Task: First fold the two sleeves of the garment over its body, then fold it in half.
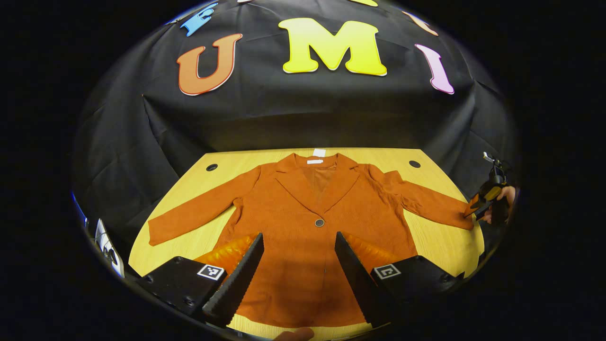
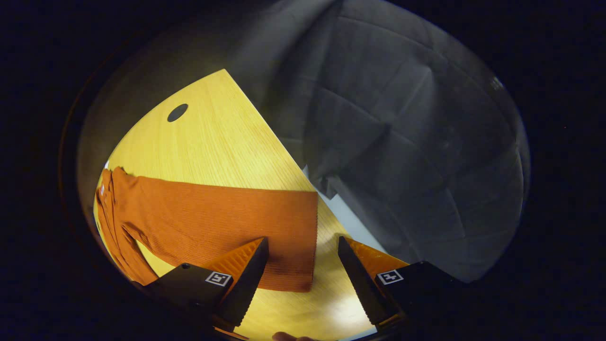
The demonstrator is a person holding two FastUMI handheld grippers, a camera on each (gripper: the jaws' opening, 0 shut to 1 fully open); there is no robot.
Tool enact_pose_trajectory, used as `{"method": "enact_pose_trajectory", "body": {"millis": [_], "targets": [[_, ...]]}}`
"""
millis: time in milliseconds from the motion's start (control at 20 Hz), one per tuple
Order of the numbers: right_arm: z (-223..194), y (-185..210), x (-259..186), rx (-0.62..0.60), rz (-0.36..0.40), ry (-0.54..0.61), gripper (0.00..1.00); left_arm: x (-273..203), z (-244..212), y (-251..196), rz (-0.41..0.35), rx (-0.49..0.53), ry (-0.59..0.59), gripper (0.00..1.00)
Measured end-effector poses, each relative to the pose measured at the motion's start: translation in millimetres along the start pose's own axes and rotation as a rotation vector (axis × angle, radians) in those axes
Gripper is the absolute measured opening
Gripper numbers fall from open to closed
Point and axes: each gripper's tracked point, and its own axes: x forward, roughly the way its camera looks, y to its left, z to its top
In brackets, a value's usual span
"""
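Jacket (image 1: 312, 237) lies flat and face up on the surface (image 1: 189, 246), collar away from the left tool (image 1: 298, 265), both sleeves spread out to the sides, neither folded yet. Rust-orange ribbed cloth, one dark button (image 1: 319, 222) at the front, lapels open, white tag at the neck.

Right sleeve (image 2: 222, 222) runs across in front of the right tool (image 2: 303, 267); its cuff sits between and just ahead of the spread fingers, nearer the one on the view's left. Right tool released, nothing gripped. Left tool also released, hovering over the hem.

Risks, as judged:
- Cuff lies close to the surface's edge; a low approach could push it off or bunch it rather than pinch it.
- Pinching one layer only would let the sleeve twist during the fold.
- Dragging the sleeve may pull the body askew, as the left tool pins nothing.
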Motion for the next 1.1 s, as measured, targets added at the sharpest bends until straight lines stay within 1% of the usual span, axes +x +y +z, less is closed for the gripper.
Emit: {"method": "enact_pose_trajectory", "body": {"millis": [100,200,250,300,350,400,450,500,550,650,700,800,850,900,950,1100], "targets": [[0.0,0.0,-2.7,0.069,0.015,0.070,0.95,1.7,-4.2,-0.9,0.007,-0.009,0.014,0.98],[4.9,0.4,-6.2,0.115,0.043,0.115,0.89,1.5,-10.6,-3.9,0.012,-0.015,0.021,0.98],[5.4,-1.9,-5.9,0.136,0.050,0.134,0.89,1.6,-12.1,-5.2,0.016,-0.021,0.022,0.98],[5.2,-6.1,-6.4,0.152,0.047,0.152,0.72,1.8,-12.9,-5.2,0.020,-0.028,0.025,0.98],[3.2,-11.6,-4.0,0.159,0.029,0.170,0.70,2.7,-15.8,-4.8,0.025,-0.036,0.031,0.98],[4.4,-14.5,-4.7,0.156,0.017,0.182,0.62,2.4,-16.8,-4.8,0.031,-0.043,0.035,0.98],[4.0,-16.4,-4.8,0.140,0.007,0.191,0.58,1.9,-17.2,-4.1,0.038,-0.047,0.035,0.98],[5.5,-17.4,-5.8,0.126,0.006,0.194,0.49,1.0,-16.7,-4.1,0.043,-0.051,0.032,0.98],[5.5,-12.5,-7.2,0.119,0.030,0.196,0.41,0.5,-16.1,-3.3,0.048,-0.053,0.028,1.00],[3.6,-2.2,-2.8,0.117,0.066,0.197,0.19,-2.0,-15.3,-2.4,0.050,-0.056,0.017,0.98],[-2.2,13.9,-5.0,0.137,0.132,0.226,0.10,-2.2,-14.8,-1.2,0.045,-0.056,0.012,1.00],[-23.8,47.7,-12.4,0.171,0.238,0.313,0.10,-0.7,-12.6,3.8,0.034,-0.050,0.005,0.98],[-32.3,49.8,-16.6,0.158,0.246,0.335,0.10,2.2,-14.3,9.2,0.036,-0.045,0.006,0.98],[-33.2,51.2,-21.9,0.147,0.242,0.322,0.10,2.9,-14.1,14.7,0.036,-0.042,0.010,1.00],[-32.1,55.9,-27.1,0.142,0.249,0.301,0.10,3.9,-14.4,19.7,0.031,-0.043,0.012,0.98],[-22.0,65.3,-52.1,0.110,0.254,0.221,0.10,4.2,-11.2,33.7,0.002,-0.053,-0.002,0.99]]}}
